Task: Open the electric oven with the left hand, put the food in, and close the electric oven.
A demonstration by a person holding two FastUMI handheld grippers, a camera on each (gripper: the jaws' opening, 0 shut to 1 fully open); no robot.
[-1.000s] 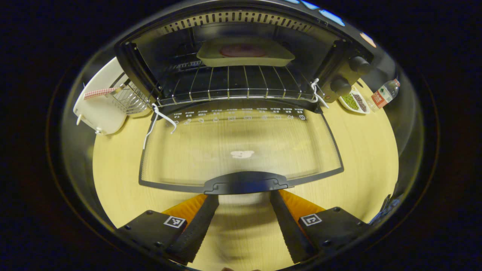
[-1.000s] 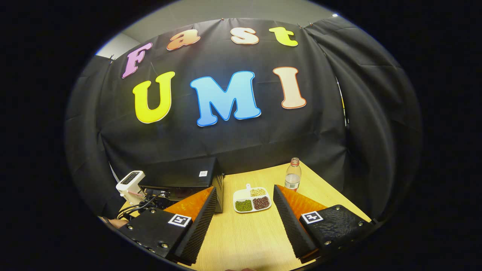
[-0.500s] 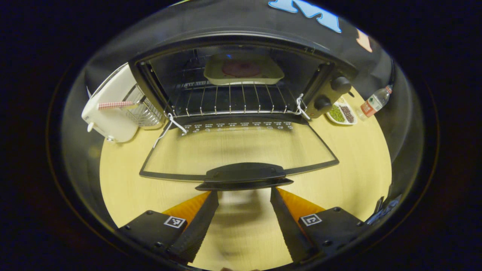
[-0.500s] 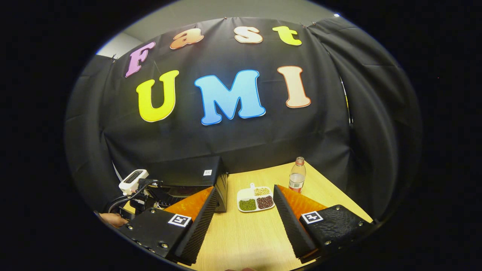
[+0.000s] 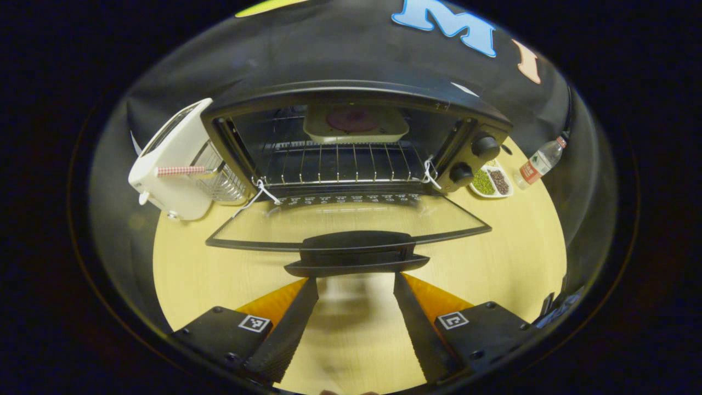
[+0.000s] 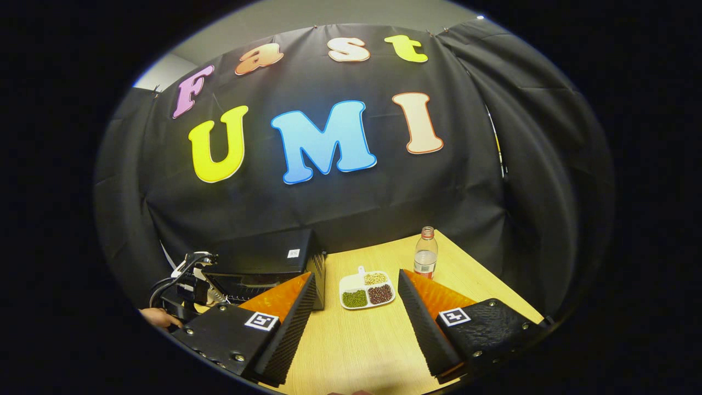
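Two fingers are seen spread apart at the bottom of the left gripper view, and nothing is held between them: the left gripper (image 5: pixel 355 321) is poised over the pale wooden desk (image 5: pixel 510 258), just short of the oven door's handle (image 5: pixel 356 257). The handle is met right at the fingertips, though contact cannot be made out. Beyond it, the glass door (image 5: pixel 351 222) is found hinged down and open, nearly level, with white strings tied at both hinge corners. Behind the door the electric oven (image 5: pixel 356 129) is laid open, and there it is: the food, a reddish round in a shallow cream tray (image 5: pixel 355 123), is set on the wire rack (image 5: pixel 340 164) toward the back of the cavity. Two knobs are carried on the oven's right panel. To the left of the oven a white toaster (image 5: pixel 175 164) is parked beside a wire basket; to the right, a divided dish of beans (image 5: pixel 491 182) and, farther off, a water bottle (image 5: pixel 536 163) are placed.

Over to the right gripper view: the right gripper (image 6: pixel 356 329) is also held with its fingers wide apart and empty above the desk. Past them the bean dish is spotted between the fingers, the bottle behind it, and the black oven to the left.
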